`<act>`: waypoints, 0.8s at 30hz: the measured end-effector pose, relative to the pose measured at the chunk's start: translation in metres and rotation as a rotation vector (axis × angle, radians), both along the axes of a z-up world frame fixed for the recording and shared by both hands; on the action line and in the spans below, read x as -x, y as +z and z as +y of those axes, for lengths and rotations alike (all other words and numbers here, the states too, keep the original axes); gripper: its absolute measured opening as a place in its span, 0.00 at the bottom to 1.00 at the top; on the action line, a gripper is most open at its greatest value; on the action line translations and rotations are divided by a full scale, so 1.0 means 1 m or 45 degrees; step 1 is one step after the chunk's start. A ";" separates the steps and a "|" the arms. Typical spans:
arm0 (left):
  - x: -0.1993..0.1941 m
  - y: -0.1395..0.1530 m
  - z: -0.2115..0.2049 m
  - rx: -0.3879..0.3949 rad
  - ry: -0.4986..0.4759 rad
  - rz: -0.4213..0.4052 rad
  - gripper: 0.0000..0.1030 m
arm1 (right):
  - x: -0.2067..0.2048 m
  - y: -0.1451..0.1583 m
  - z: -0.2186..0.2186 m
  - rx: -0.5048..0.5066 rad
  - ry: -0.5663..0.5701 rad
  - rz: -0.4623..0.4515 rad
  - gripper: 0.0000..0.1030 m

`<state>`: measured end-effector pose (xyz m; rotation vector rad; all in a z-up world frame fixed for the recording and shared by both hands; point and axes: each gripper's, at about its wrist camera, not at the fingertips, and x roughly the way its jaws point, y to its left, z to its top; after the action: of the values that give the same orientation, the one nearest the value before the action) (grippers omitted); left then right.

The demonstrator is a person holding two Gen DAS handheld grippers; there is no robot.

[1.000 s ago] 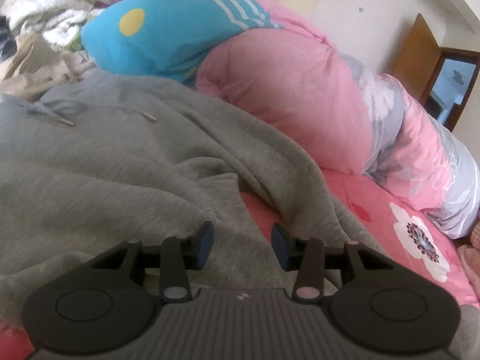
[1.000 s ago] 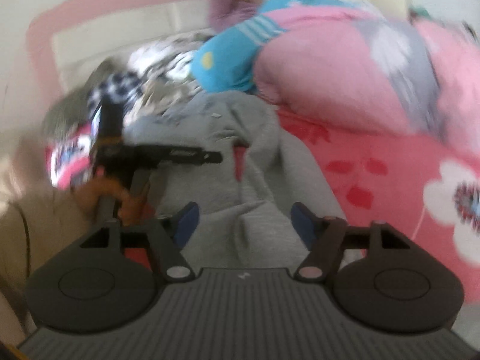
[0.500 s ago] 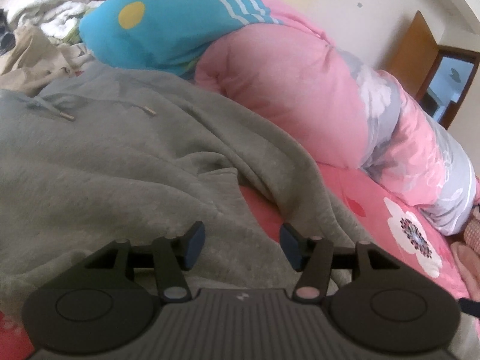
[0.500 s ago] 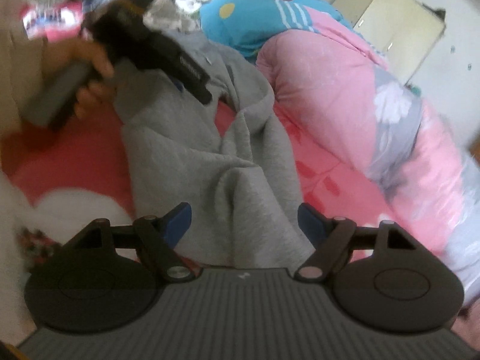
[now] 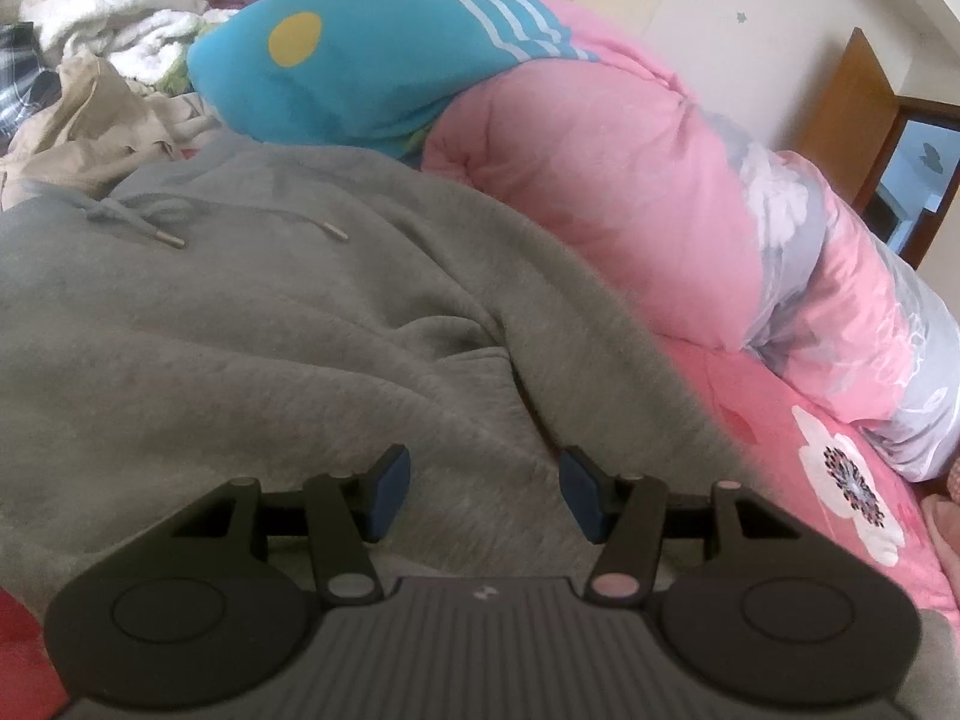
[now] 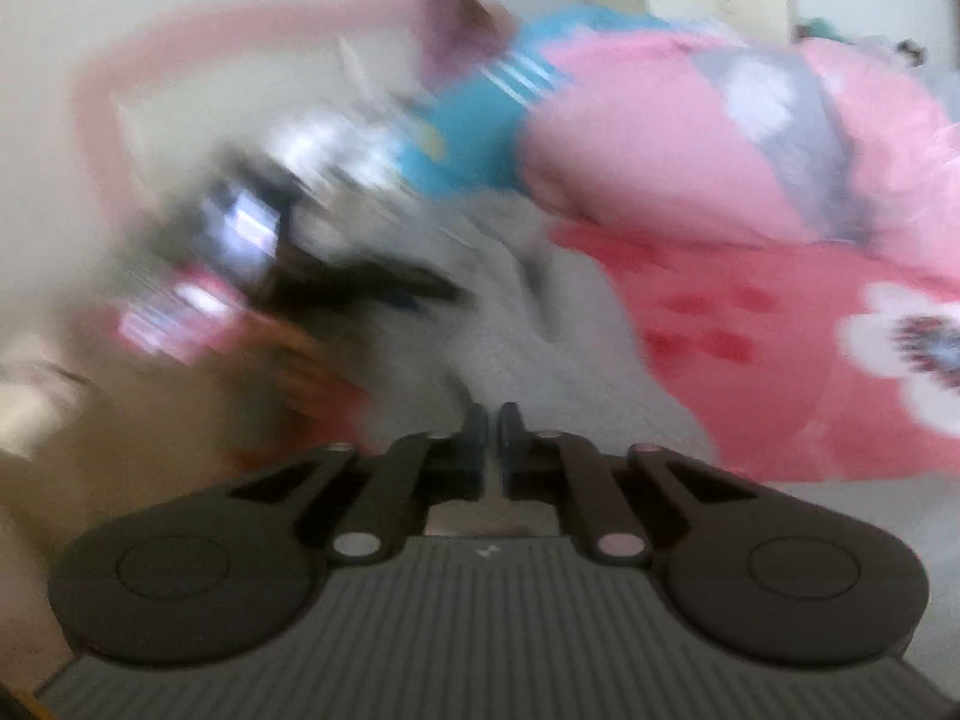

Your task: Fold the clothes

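A grey hoodie lies spread and rumpled across the bed, whose sheet is pink with a big white flower print. Two drawstrings trail over its chest, each ending in a small metal tip. One sleeve runs down towards the near edge, folded over the body of the hoodie.

Behind it, a long pink quilt with grey and white flowers is rolled along the wall side, hemming the hoodie in. One turquoise cushion with a yellow dot and white stripes leans on the quilt's end. Further back sits a heap of other laundry: a beige garment, something white and fluffy, a purple piece at the top.

The left tool hangs just over the grey cloth with its blue pads parted, nothing pinched between them.

The right tool has just snapped its jaws together; the view is badly smeared, and I cannot tell whether any cloth is caught between them. The hoodie lies just ahead of it, pale in the blur.
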<state>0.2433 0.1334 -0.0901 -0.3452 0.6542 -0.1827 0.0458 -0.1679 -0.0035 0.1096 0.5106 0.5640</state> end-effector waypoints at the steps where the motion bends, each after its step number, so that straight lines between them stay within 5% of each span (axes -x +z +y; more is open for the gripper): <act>1: 0.000 0.000 0.000 0.000 0.002 0.001 0.55 | 0.006 0.003 0.001 -0.033 0.032 -0.006 0.00; 6: 0.000 -0.003 -0.004 -0.022 0.004 0.007 0.55 | 0.010 -0.012 0.024 0.069 0.167 0.124 0.01; 10: 0.000 -0.003 -0.002 -0.021 0.002 0.010 0.55 | -0.003 -0.008 0.018 0.063 0.054 0.114 0.08; 13: -0.002 -0.003 0.000 -0.015 0.010 0.015 0.55 | -0.020 0.000 -0.009 0.057 -0.214 0.112 0.54; 14: -0.002 -0.003 0.000 -0.015 0.011 0.017 0.55 | -0.024 0.002 -0.021 0.065 -0.322 0.114 0.59; 19: -0.004 -0.004 -0.004 -0.026 0.019 0.020 0.56 | -0.029 -0.010 -0.106 0.031 -0.831 0.225 0.65; 24: -0.003 -0.006 -0.006 -0.053 0.010 0.019 0.57 | -0.048 -0.041 -0.158 -0.035 -0.970 0.394 0.65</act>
<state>0.2459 0.1274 -0.0961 -0.3095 0.6702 -0.1590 0.0938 -0.3262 -0.0446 0.4012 0.7092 -0.1972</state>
